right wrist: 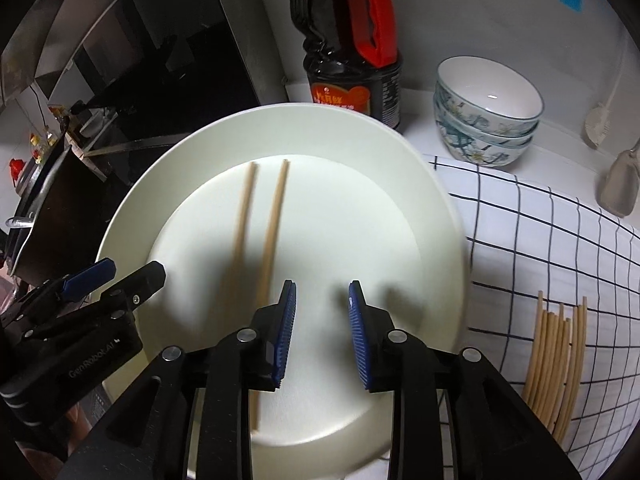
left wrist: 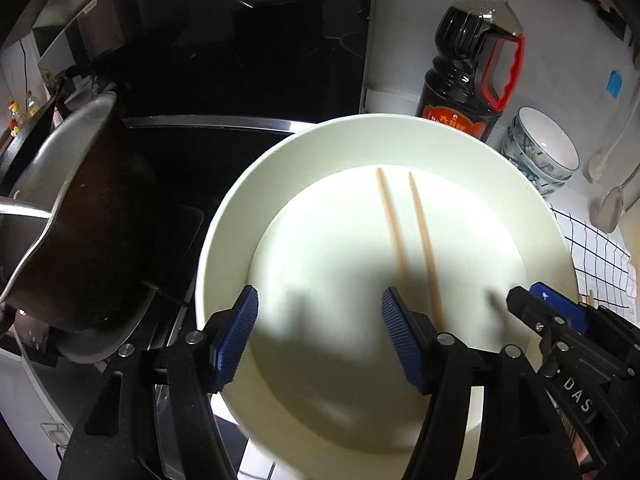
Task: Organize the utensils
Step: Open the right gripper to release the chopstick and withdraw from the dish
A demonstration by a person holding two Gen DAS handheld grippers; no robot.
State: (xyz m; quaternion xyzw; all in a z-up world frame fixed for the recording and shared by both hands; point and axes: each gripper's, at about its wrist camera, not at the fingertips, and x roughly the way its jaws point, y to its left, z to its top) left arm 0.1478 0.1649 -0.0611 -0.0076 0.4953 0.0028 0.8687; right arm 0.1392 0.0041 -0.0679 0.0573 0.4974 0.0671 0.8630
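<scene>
A large white plate [left wrist: 280,184] sits by the stove; it also shows in the right wrist view [right wrist: 392,200]. Two wooden chopsticks [left wrist: 416,236] lie side by side on it, also seen in the right wrist view [right wrist: 260,224]. My left gripper [left wrist: 318,336] is open and empty above the plate's near left part. My right gripper [right wrist: 322,332] is open and empty above the plate's near part, just right of the chopsticks. A bundle of several more chopsticks [right wrist: 556,360] lies on the checked cloth [right wrist: 540,240] to the right.
A dark soy sauce bottle [left wrist: 472,60] with a red handle stands behind the plate. Stacked patterned bowls [right wrist: 486,112] sit at the back right. Spoons [right wrist: 620,184] lean against the wall. A metal pot [left wrist: 76,220] sits on the black stove at left.
</scene>
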